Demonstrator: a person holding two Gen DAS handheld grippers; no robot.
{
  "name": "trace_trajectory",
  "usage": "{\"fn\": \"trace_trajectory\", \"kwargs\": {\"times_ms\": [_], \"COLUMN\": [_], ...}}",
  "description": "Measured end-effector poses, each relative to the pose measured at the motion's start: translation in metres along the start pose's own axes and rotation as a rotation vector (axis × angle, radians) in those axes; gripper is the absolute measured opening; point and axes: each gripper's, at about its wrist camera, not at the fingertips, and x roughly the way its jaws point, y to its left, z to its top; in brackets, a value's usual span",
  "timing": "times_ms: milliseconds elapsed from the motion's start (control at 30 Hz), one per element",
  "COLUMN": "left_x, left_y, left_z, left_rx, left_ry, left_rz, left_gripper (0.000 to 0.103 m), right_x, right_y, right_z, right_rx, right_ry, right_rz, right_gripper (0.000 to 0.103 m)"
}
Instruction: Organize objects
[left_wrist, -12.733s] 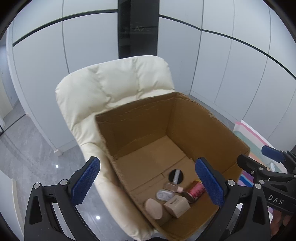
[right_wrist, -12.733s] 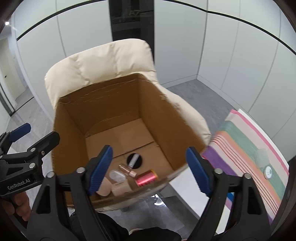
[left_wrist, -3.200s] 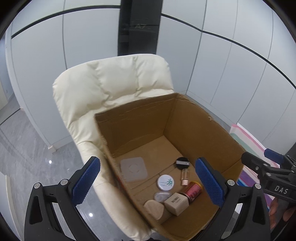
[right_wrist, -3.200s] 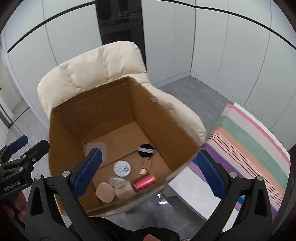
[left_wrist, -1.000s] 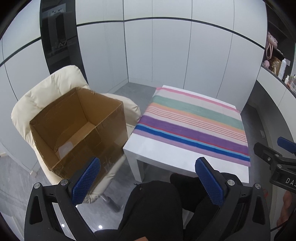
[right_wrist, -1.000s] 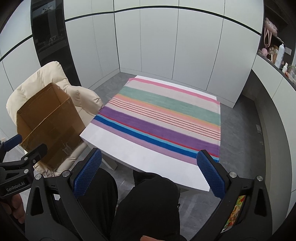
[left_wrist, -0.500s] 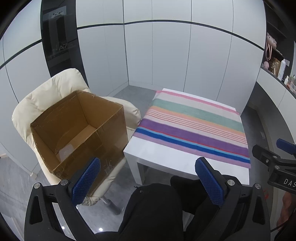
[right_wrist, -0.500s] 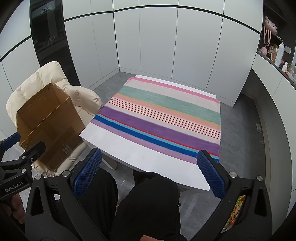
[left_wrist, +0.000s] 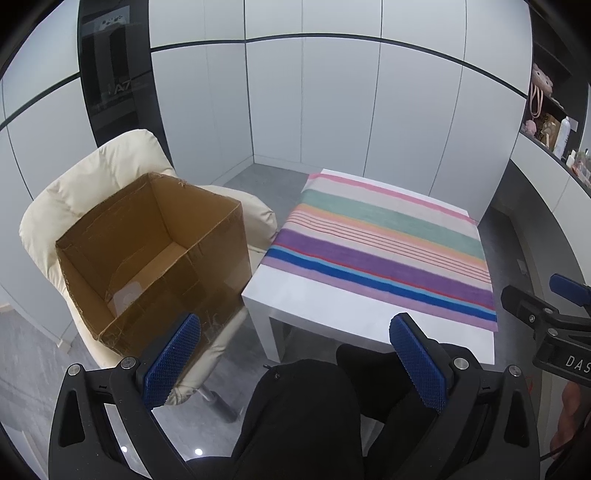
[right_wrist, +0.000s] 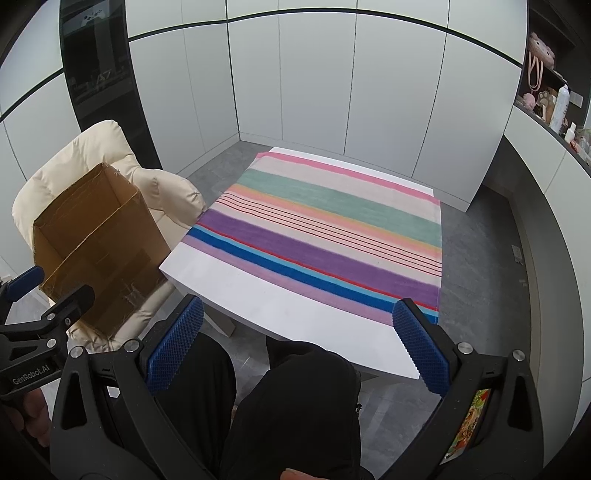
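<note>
Brown corrugated cardboard box (left_wrist: 155, 254), open-topped, is seated on a cream padded chair (left_wrist: 85, 184) just left of the white table (left_wrist: 332, 314); one lower corner of the box is close beside the table's near-left corner. Inside the box, a pale square item (left_wrist: 127, 297) is seen lying flat on the floor of the box near its front wall; nothing else of the contents can be made out from this angle. The table is covered over most of its top by a striped cloth (right_wrist: 325, 236) in pink, green, orange, purple and blue bands, with a bare white strip left along the near edge. The left gripper (left_wrist: 295, 362) is held above the person's dark-clothed lap (left_wrist: 314, 413), in front of the table's near edge, its blue-padded fingers spread wide with nothing between them. The right gripper (right_wrist: 295, 347) is likewise held over the lap, before the table's near edge, fingers wide apart and empty. White panelled walls (right_wrist: 314, 92) are seen behind the table, and a shelf of small items (right_wrist: 550, 103) to its right.
</note>
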Motion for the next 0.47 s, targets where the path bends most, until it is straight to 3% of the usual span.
{"fn": "trace_trajectory", "kwargs": {"times_ms": [467], "left_x": [-0.0019], "left_y": [-0.0016], "left_z": [0.001], "left_rx": [0.007], "left_ry": [-0.012], "left_rz": [0.016], "left_gripper": [0.103], "right_x": [0.0007], "right_y": [0.0031], "right_z": [-0.0006], "right_rx": [-0.002], "right_ry": [0.003], "right_rz": [0.002], "right_gripper": [0.103]}}
